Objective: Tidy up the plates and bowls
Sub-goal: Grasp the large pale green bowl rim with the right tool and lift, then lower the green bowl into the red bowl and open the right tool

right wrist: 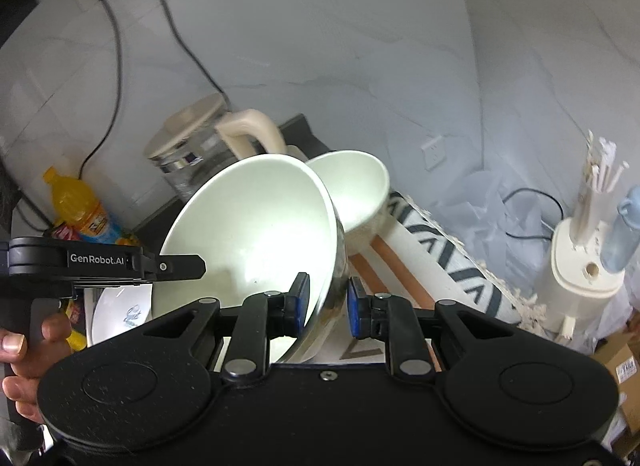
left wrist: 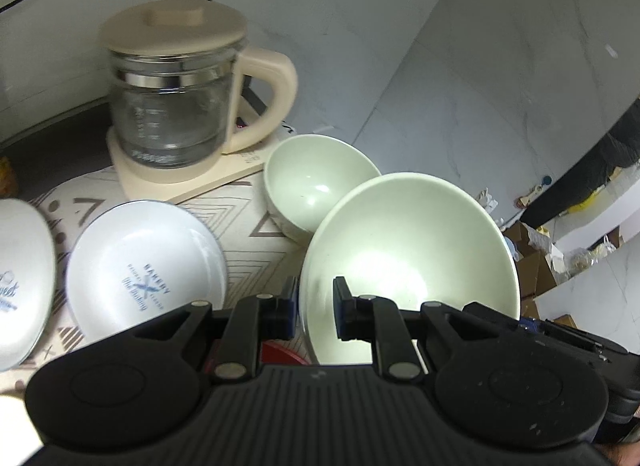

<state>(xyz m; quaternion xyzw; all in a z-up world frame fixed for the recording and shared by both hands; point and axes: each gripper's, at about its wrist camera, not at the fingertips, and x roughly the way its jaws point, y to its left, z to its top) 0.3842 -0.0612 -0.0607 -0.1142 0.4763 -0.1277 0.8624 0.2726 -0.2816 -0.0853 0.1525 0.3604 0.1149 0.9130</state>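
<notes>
A large pale green bowl [left wrist: 408, 262] is tilted and held up off the table; it also shows in the right wrist view [right wrist: 256, 234]. My left gripper [left wrist: 316, 310] is shut on its near rim. My right gripper [right wrist: 328, 302] straddles the opposite rim, its blue pads just off the wall. A smaller pale green bowl [left wrist: 316, 181] stands behind it, also seen in the right wrist view [right wrist: 356, 185]. A white plate with blue "BAKERY" print [left wrist: 144, 270] lies to the left. Another white printed plate [left wrist: 20, 286] lies at the far left.
A glass kettle with cream lid and handle [left wrist: 176, 105] stands on its base at the back. The patterned table mat [left wrist: 244, 217] covers the table. An orange drink bottle [right wrist: 80, 209] and wall cables are at the left. A cream stand with straws [right wrist: 588, 250] is at the right.
</notes>
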